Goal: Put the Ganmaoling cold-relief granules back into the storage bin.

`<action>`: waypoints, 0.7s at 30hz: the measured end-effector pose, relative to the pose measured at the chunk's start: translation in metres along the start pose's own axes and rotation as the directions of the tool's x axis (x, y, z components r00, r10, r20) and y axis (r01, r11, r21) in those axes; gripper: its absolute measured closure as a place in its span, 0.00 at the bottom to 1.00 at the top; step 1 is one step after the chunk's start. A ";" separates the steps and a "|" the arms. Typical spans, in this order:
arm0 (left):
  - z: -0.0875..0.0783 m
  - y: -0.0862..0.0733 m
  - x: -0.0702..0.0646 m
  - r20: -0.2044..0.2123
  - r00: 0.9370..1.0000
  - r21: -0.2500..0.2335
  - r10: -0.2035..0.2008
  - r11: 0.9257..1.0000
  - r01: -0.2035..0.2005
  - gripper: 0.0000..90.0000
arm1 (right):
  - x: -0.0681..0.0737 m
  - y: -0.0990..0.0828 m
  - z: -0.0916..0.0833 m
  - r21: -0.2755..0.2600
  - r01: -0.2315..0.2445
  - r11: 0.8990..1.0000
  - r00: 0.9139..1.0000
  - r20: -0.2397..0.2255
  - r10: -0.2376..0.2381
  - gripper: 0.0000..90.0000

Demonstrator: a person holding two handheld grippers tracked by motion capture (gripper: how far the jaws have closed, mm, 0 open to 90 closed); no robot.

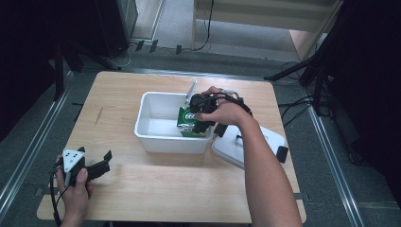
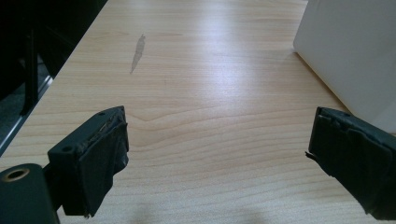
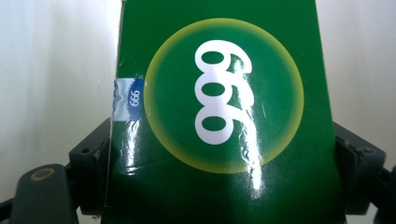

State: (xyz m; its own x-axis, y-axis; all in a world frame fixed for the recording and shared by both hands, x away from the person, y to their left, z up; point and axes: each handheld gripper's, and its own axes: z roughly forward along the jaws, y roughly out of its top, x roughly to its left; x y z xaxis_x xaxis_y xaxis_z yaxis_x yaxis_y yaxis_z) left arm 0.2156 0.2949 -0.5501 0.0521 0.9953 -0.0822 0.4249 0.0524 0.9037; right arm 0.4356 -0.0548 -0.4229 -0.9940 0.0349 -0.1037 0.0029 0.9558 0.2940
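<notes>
Pale wood is what lies under the left gripper, nearest to the person. Its two black fingers stand wide apart with nothing but bare table between them. It looks like this hand is just waiting, low on the table, while the other hand works. A corner of the white tub shows a little way past its far finger.

Farther off, the right gripper has a green box between its fingers. One finger presses on each narrow side, so the box is held tight and its wide shiny face looks back at the gripper. The fingers are spread wide because the box is wide.

The box stands upright inside the white tub, close to the tub's right wall, with the gripper reaching down over the rim. I think the hand is putting the box into the tub.

Past the fingers, just outside the tub, a white lid lies on the table, likely kept there for closing the tub later.

The box has a yellow-ringed circle with big white numbers, "666". A small blue sticker on its edge says "666" too.
</notes>
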 end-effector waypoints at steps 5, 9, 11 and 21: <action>0.000 0.000 0.000 0.000 1.000 -0.001 0.000 1.000 0.000 0.06 | 0.000 0.001 0.002 0.026 -0.010 1.000 1.000 -0.003 0.010 0.17; 0.000 0.000 0.000 0.001 1.000 0.000 0.000 1.000 0.000 0.06 | 0.001 0.000 0.004 0.044 -0.011 0.999 1.000 -0.005 0.011 0.16; 0.000 0.000 0.000 0.001 1.000 -0.001 -0.001 1.000 0.001 0.06 | 0.001 0.001 0.005 0.043 -0.006 0.999 1.000 -0.005 0.007 0.16; 0.000 0.000 0.000 0.001 1.000 0.000 -0.002 1.000 0.002 0.06 | -0.002 -0.005 0.005 0.067 -0.021 0.998 1.000 0.020 0.019 0.23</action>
State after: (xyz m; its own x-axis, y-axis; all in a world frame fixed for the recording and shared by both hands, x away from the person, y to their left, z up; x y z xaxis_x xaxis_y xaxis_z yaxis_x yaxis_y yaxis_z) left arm 0.2158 0.2947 -0.5501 0.0526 0.9950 -0.0844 0.4251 0.0542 0.9035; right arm 0.4377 -0.0581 -0.4287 -0.9914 0.0590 -0.1166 0.0307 0.9723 0.2318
